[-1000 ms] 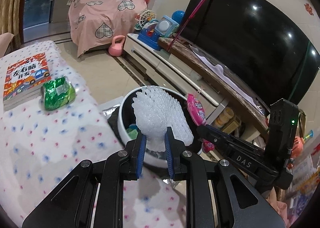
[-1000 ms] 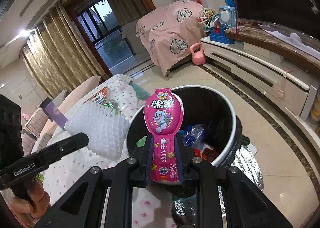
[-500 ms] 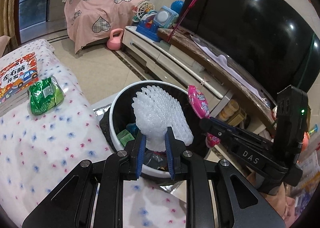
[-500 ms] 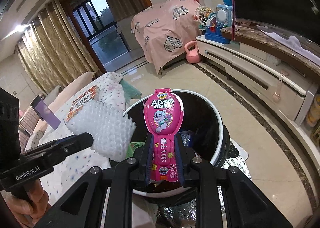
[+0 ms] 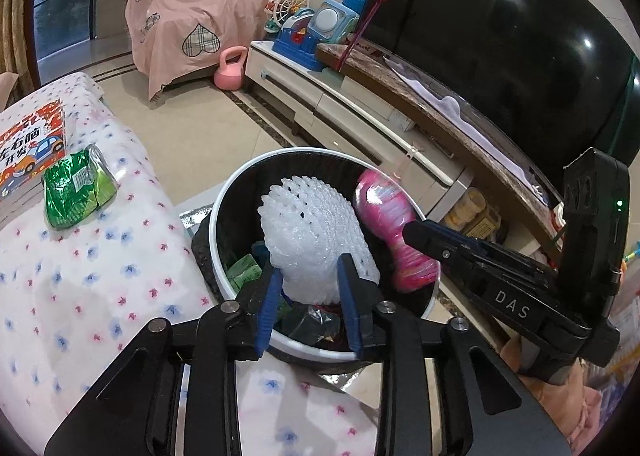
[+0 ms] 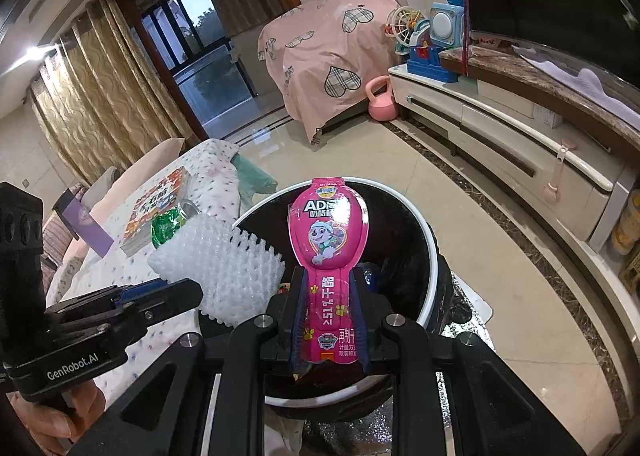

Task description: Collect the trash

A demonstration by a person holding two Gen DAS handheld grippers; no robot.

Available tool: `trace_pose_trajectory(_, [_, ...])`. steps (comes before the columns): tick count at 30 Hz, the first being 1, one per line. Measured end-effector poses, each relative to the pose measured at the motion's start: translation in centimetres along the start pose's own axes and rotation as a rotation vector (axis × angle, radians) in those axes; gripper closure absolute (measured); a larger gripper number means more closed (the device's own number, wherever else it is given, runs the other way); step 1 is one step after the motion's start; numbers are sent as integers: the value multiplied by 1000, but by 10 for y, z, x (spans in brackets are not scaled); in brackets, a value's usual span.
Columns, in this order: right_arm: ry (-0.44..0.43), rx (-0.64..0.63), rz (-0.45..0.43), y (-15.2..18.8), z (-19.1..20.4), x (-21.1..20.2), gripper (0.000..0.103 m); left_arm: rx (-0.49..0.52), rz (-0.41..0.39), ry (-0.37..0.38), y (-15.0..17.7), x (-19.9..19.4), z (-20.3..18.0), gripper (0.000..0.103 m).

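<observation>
My left gripper (image 5: 310, 276) is shut on a white foam fruit net (image 5: 312, 240) and holds it over the open trash bin (image 5: 224, 211). My right gripper (image 6: 326, 280) is shut on a pink spoon-shaped snack wrapper (image 6: 328, 232), also over the bin (image 6: 430, 240). In the left wrist view the wrapper (image 5: 388, 228) hangs just right of the net. In the right wrist view the net (image 6: 224, 264) sits at the bin's left rim. The bin is black inside with a white rim and holds other trash. A green wrapper (image 5: 76, 187) lies on the flowered cloth.
A flowered tablecloth (image 5: 80, 276) covers the table left of the bin, with a picture book (image 5: 28, 147) on it. A white TV cabinet (image 5: 360, 111) with a large TV (image 5: 500, 35) runs along the right. A pink kettlebell (image 5: 230, 73) stands on the tiled floor.
Both grippers have moved forward and down over the bin with their trash. The left fingers have spread a little wider on the foam net. The bin now looks larger and closer.
</observation>
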State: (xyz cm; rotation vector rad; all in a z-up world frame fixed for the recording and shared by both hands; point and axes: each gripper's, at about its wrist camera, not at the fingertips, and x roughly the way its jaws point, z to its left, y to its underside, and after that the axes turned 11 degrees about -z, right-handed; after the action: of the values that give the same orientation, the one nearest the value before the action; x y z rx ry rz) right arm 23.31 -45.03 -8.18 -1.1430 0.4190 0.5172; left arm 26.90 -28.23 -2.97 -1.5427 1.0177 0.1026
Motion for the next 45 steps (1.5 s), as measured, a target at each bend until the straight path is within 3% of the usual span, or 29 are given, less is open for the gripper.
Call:
trace_pose_trajectory(2, [-1,-9,-7,-1,0,0,78,-5,-2,-3,1,-1,1,59])
trace_pose_trajectory(4, [5,-10,-13,-1,1,-1,68,-11,-9,-5,1,-5,3,49])
trace_pose_trajectory(6, [6,2,-23,-1,0,-3,55,-25,-22,3,2,-12,6,49])
trace_pose_trajectory(10, [8,29,-50,1,-1,-12,48,-22,-51,-7,6,-27,11,42])
trace_pose_trajectory(18, [-13,63,-121,11,14,-42,16,-89,-103,-36,28,-70,38,39])
trace_pose_trajectory(27, [-61,53,-154,36,57,-68,3,-157,-166,-118,65,-128,77,32])
trace_pose_trajectory(38, [-135,-29,-141,72,122,-79,1,-133,-323,-304,108,-228,104,24])
trace_pose_trajectory(41, [-158,-68,-199,68,144,-99,1,-96,-406,-336,109,-259,98,14])
trace_pose_trajectory(43, [-162,-91,-257,64,155,-116,0,-75,-462,-364,112,-275,93,1])
trace_pose_trajectory(45, [-170,-120,-348,63,166,-138,0,-52,-523,-404,119,-288,88,0])
